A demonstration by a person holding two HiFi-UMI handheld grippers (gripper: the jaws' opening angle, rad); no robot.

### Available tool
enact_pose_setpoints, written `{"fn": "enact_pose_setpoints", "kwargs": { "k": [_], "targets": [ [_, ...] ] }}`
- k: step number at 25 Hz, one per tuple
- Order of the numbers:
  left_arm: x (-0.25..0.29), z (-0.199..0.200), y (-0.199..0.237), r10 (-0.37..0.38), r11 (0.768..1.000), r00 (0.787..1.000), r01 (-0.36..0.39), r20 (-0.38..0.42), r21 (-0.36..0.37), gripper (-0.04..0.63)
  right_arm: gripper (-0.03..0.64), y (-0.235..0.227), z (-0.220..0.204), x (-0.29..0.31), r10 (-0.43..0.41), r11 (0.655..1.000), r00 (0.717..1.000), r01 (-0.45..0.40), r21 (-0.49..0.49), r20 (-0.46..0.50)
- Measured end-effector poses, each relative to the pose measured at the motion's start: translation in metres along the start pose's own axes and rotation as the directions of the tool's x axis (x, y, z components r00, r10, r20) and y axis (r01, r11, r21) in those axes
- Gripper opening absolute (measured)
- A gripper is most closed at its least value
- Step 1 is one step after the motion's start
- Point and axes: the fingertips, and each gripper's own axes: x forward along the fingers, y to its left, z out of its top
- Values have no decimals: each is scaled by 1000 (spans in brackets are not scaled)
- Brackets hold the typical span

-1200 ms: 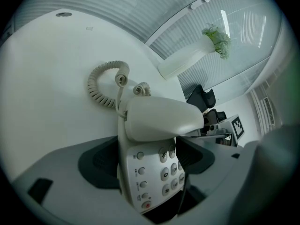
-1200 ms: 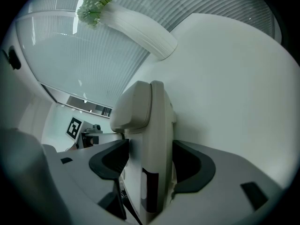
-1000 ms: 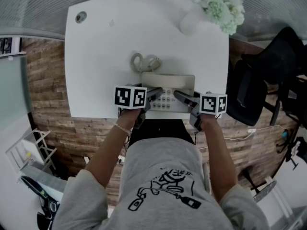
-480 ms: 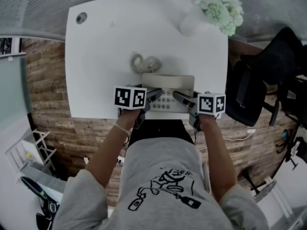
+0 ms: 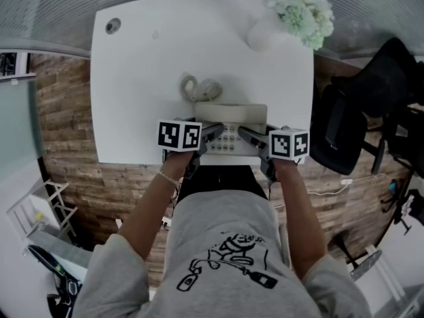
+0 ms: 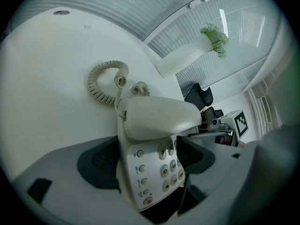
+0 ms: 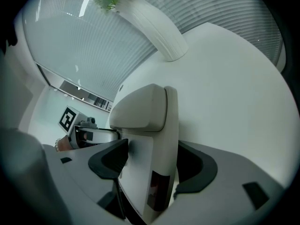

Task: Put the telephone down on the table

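Left gripper (image 5: 213, 132): clamped on the telephone (image 5: 230, 114), at its left end in the head view. Dark pads (image 6: 98, 165) set against either side of the cream body, keypad (image 6: 164, 170) in between. Marker cube (image 5: 179, 134) above the wrist, centre-left of frame.

Right gripper (image 5: 249, 136): likewise grasping the telephone, at its right end in the head view. Narrow side of the casing upright between the two dark pads (image 7: 110, 161) in the right gripper view. Marker cube (image 5: 289, 144) just right of centre.

Telephone: cream desk set, held across both grippers at the near edge of the table (image 5: 146, 65), lower centre of the tabletop in the head view. Handset (image 6: 161, 117) seated across the top of the base. Contact with the tabletop not discernible.

Coiled cord (image 5: 199, 87): bunched in loops on the table just beyond the telephone, attached at the handset end.

Table: white, rectangular, filling the upper middle of the head view. Round grommet hole (image 5: 112, 24) at upper left.

Vase (image 5: 265, 30): white, ribbed, at the table's upper right corner, well apart from the telephone. Pale green flowers (image 5: 303, 8) on top.

Surroundings: black chair (image 5: 358, 124) at right of frame. Brick-patterned floor (image 5: 63, 111) at left. Grey printed shirt (image 5: 225, 257) at bottom centre.
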Motion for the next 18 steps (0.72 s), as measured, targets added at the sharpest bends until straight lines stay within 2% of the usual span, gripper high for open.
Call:
{"fn": "enact_pose_setpoints", "kwargs": {
  "k": [7, 14, 18],
  "targets": [
    [-2, -3, 1, 3, 1000, 1000, -3, 0, 3, 385, 314, 0, -1, 1, -17, 1000, 1000, 17, -10, 4],
    [-6, -3, 3, 33, 999, 999, -33, 5, 38, 405, 313, -2, -2, 3, -28, 1000, 1000, 28, -9, 9],
    [-8, -6, 4, 32, 999, 999, -32, 4, 29, 405, 314, -1, -2, 3, -29, 999, 999, 29, -15, 17]
  ]
}}
